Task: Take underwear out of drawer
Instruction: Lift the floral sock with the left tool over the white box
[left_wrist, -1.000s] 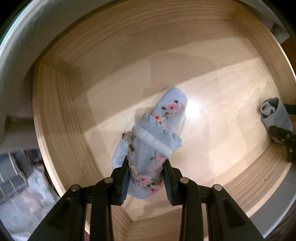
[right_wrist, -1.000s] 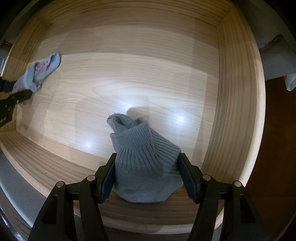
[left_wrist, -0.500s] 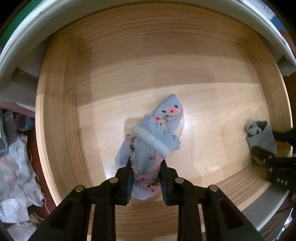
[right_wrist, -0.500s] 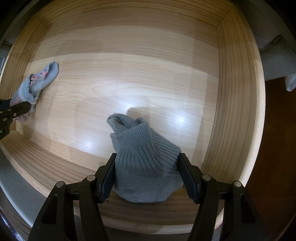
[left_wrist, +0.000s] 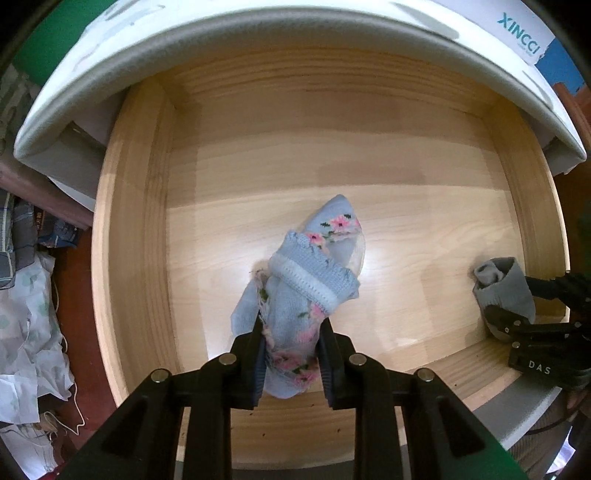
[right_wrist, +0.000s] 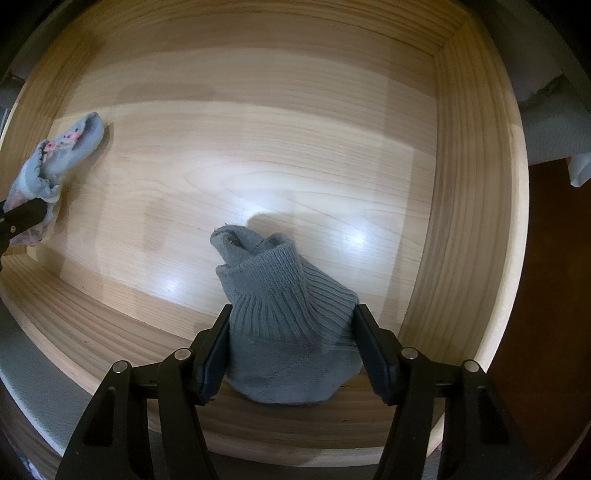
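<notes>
Over the wooden drawer (left_wrist: 133, 236) I see my right gripper (right_wrist: 291, 347) pinching a rolled grey sock (right_wrist: 284, 317) near the front right corner, and my left gripper (left_wrist: 291, 358) pinching a blue flowered sock (left_wrist: 306, 280) over the middle of the drawer's floor.

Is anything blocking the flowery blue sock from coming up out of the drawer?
Nothing visible does. The left tongs grip the flowery blue sock, and the wooden drawer is open above it.
</notes>
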